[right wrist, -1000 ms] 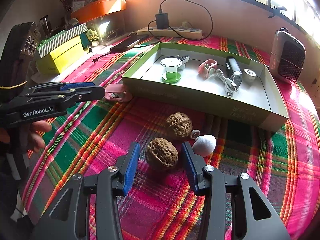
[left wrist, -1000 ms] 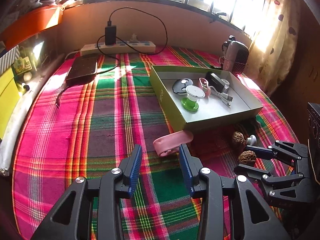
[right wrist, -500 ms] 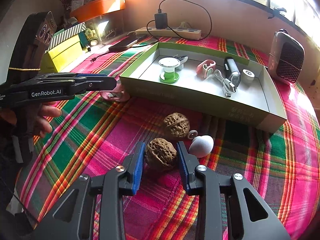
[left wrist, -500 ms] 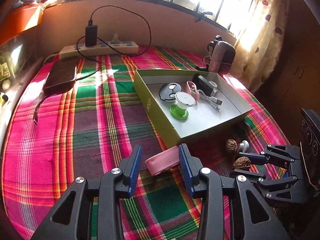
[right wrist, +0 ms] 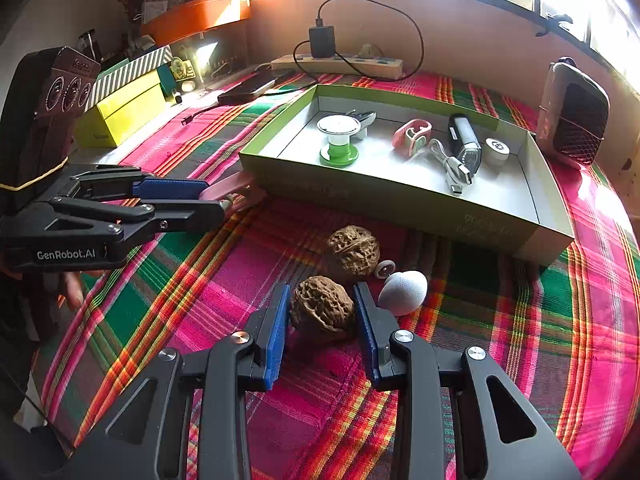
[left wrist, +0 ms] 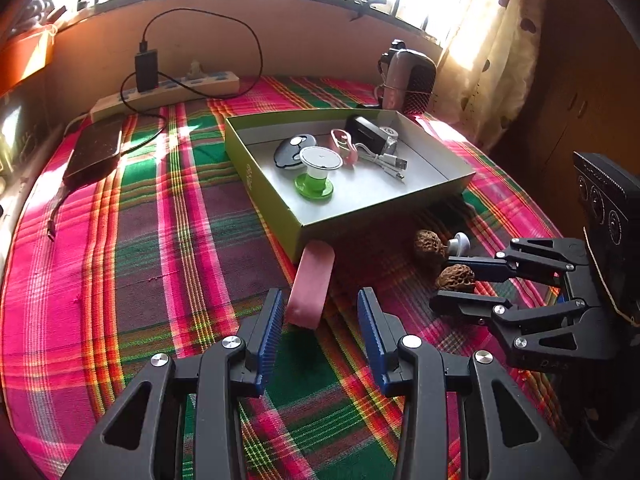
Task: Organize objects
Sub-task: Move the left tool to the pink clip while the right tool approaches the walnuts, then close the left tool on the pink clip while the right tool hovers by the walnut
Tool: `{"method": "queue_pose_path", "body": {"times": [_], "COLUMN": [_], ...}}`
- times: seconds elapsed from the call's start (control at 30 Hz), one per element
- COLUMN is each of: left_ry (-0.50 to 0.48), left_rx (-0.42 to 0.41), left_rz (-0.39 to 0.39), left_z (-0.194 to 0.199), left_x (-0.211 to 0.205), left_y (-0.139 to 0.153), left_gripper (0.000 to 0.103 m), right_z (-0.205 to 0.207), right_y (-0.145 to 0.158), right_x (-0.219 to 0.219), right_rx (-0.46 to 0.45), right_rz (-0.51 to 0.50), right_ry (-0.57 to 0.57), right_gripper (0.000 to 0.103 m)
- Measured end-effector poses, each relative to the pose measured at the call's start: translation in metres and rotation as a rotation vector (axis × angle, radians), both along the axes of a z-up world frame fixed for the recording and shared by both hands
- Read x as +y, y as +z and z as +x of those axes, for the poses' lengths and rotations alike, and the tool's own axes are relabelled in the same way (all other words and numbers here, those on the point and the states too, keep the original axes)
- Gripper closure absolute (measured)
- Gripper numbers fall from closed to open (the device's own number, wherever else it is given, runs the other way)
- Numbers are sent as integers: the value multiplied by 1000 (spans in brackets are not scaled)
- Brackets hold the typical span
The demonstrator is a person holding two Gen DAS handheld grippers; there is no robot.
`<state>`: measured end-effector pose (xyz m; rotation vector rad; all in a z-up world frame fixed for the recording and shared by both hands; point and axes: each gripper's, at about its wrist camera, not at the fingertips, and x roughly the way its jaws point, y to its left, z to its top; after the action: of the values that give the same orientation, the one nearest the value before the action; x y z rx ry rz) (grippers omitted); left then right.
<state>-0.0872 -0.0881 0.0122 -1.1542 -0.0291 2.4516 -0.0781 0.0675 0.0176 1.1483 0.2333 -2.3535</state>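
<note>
Right tool [right wrist: 322,312] now clamped on walnut [right wrist: 323,309], left tool [left wrist: 320,312] open, straddling pink case [left wrist: 312,282].

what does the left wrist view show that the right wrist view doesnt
Only the left wrist view shows the curtain and the whole pink case, lying between the open left gripper fingers.

Only the right wrist view shows the yellow box, the orange shelf, and the blue pads of the right gripper closed on the near walnut.

Both show the green tray, two walnuts, the white earbud, power strip and plaid cloth.
</note>
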Motion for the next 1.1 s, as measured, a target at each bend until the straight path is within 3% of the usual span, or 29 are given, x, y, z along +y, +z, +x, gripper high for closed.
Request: {"method": "queue_pose_path", "body": {"times": [0.43,0.83,1.1], "left_ry": [68,122,150], "left_rx": [-20,-18,-17], "left_rz": [-92,-113,-130], "left_z": [-10,-14,-13], "left_x": [14,20,19], "left_y": [-6,-7,-7], "left_gripper": [67,67,80], "right_z": [1,1,1], "right_y": [0,0,0], "right_x": [-1,-2,-2], "right_rx": [4,6,6], "right_rz": [7,14,13], "right_ry": [1,2,2], "right_gripper": [70,70,70]}}
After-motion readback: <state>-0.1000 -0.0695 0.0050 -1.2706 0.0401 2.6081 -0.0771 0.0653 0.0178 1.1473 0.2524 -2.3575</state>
